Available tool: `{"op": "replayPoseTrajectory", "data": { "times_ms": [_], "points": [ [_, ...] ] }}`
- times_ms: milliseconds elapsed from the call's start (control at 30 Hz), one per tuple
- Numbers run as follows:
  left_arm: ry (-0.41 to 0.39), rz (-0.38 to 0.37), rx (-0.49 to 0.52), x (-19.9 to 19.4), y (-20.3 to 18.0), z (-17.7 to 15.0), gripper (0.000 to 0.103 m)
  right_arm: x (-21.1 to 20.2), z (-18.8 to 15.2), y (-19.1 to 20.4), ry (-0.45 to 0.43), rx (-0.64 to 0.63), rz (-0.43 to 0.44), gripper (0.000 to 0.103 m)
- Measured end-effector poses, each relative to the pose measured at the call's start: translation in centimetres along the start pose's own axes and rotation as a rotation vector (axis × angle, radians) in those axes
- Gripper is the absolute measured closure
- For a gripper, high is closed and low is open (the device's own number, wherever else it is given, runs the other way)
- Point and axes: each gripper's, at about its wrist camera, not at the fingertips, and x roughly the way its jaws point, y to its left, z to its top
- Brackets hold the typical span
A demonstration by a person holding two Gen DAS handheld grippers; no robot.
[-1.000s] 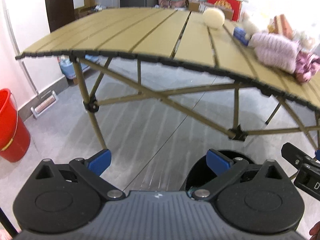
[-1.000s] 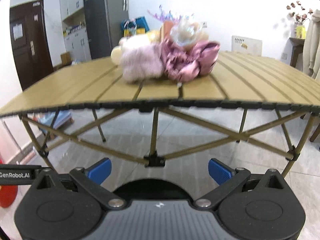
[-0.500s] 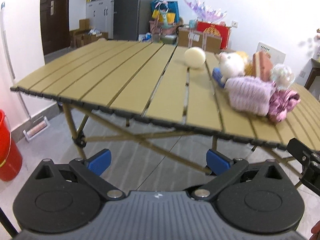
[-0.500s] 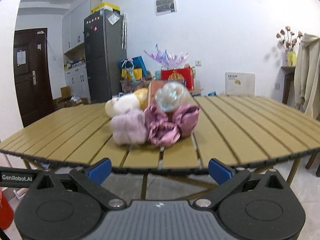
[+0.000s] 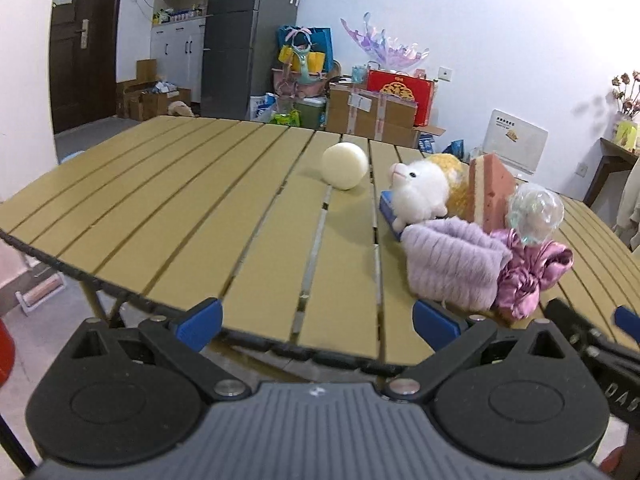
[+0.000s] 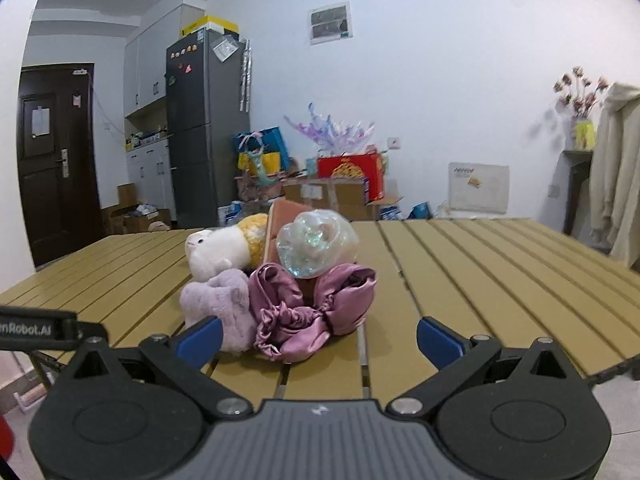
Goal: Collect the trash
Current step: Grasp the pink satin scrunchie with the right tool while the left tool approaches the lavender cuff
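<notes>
While the heap of soft items [image 6: 280, 280] sits on the slatted table [image 6: 480, 280] near its front edge, it lies at 12 o'clock just ahead of the right gripper [image 6: 318, 338], jaws spread, empty; left gripper [image 5: 316, 320], also spread, sees it at 2 o'clock, so right is nearer; heap's long axis approx. 9–3

Ball [image 5: 345, 165] on table [image 5: 180, 200], left of plush toy [image 5: 418, 192], scrunchie [image 5: 528, 272] right of fuzzy pouch [image 5: 452, 266]

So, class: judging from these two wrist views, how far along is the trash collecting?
Done: nothing visibly collected. In hand: nothing; the left claw and right claw are both open, short of the table. Left: the whole pile and the cream ball remain on the slats.
</notes>
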Motion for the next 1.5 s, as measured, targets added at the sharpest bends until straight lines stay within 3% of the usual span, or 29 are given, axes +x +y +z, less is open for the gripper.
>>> {"op": "replayPoseTrajectory", "data": {
  "times_ms": [100, 433, 700, 900, 1233, 1500],
  "points": [
    [0.01, -0.002, -0.004, 1.1, -0.4, 0.4, 0.0, 1.5, -0.2, -0.1, 0.027, 0.012, 0.018, 0.0],
    [0.039, -0.008, -0.011, 4.3, -0.3, 1.8, 0.0, 5.5, -0.2, 0.7, 0.05, -0.02, -0.045, 0.0],
    [0.059, 0.003, -0.029, 5.4, 0.1, 1.8, 0.0, 8.8, 0.0, 0.7, 0.074, 0.065, -0.059, 0.0],
    [0.058, 0.013, -0.024, 5.7, -0.2, 1.5, 0.0, 10.0, -0.3, 0.8, 0.106, 0.098, -0.048, 0.0],
    [0.061, 0.013, -0.029, 5.6, -0.2, 1.3, 0.0, 10.2, -1.9, 2.3, 0.055, 0.031, -0.082, 0.0],
    [0.065, 0.015, -0.034, 5.5, 0.1, 1.3, 0.0, 10.1, -1.9, 3.1, 0.092, -0.009, -0.103, 0.0]
  ]
}}
